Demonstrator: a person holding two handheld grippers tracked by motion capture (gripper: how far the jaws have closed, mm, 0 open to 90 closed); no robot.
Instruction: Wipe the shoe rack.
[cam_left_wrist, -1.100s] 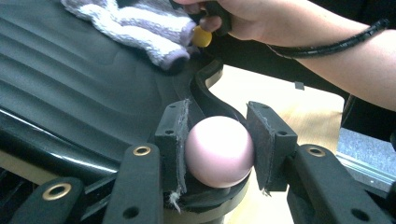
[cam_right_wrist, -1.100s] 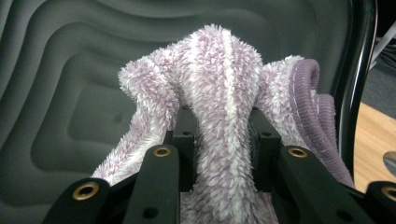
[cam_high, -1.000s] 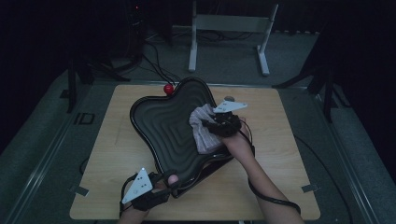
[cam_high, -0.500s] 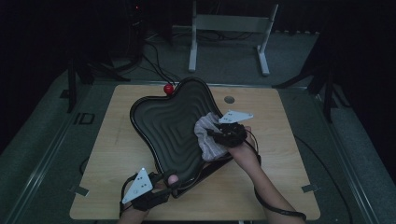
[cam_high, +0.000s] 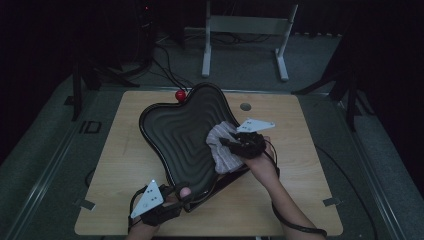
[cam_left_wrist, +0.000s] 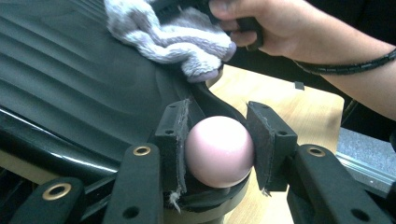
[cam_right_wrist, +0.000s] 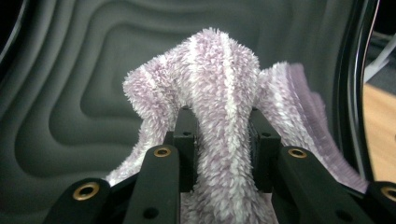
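Tongs first: the right tongs (cam_right_wrist: 219, 135) pinch a fold of the lilac striped cloth (cam_right_wrist: 224, 93), pressed on the right side of the big black ridged tray (cam_high: 180, 135). That tray lies tilted across the tabletop (cam_high: 300, 210). At its near rim, the left tongs (cam_left_wrist: 217, 149) clamp what seems a pink ball (cam_left_wrist: 219, 150).
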